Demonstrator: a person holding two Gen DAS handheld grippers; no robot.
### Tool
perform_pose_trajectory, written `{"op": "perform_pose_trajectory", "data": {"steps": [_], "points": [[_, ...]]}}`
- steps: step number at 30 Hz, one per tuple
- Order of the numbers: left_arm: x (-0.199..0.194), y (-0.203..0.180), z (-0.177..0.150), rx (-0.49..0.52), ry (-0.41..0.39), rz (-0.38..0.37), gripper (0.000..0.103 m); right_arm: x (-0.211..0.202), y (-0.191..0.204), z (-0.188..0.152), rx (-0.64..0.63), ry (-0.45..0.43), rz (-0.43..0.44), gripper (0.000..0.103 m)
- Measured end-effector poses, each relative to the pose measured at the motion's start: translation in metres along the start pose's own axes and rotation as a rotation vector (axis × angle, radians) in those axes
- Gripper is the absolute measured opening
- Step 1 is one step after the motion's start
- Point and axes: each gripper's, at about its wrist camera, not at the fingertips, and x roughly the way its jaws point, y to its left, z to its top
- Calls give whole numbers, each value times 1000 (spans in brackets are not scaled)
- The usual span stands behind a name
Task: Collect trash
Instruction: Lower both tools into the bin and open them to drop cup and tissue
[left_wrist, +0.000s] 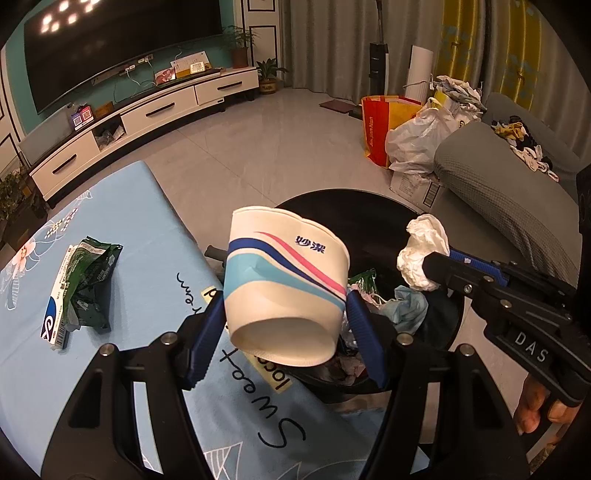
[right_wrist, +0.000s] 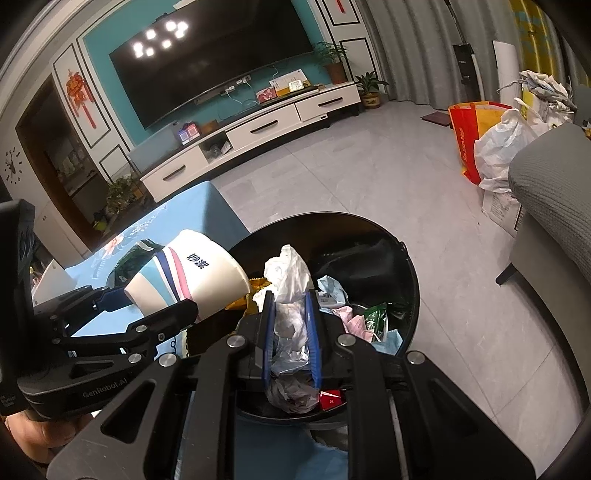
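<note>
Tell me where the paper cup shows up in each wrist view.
Left wrist: paper cup at centre, clamped between the left gripper pads, mouth toward the camera.
Right wrist: paper cup at centre left, held by the left gripper, tilted.
Shared landmark: the black bin behind the cup.

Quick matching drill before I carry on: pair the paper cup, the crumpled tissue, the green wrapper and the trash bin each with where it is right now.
Things:
1. paper cup
2. crumpled tissue
3. green wrapper
4. trash bin

Places:
A. lying on the blue cloth
B. clamped in the right tool
C. on the floor beside the table, already holding rubbish
D. gripped in the left tool

Pairs: 1-D, 2-B, 3-A, 4-C
</note>
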Motion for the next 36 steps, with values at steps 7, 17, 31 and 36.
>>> {"op": "perform_pose_trajectory", "data": {"steps": [7,17,31,36], "points": [[5,-4,0,11,12,8,67,4,-4,-2,5,8,-3,18],[10,-6,1,22,16,16,67,8,-6,1,14,14,-16,18],[13,-7,4,32,20,28,67,10,-8,1,27,15,-15,24],[12,-5,3,25,16,29,67,10,-9,1,35,15,-13,35]]}}
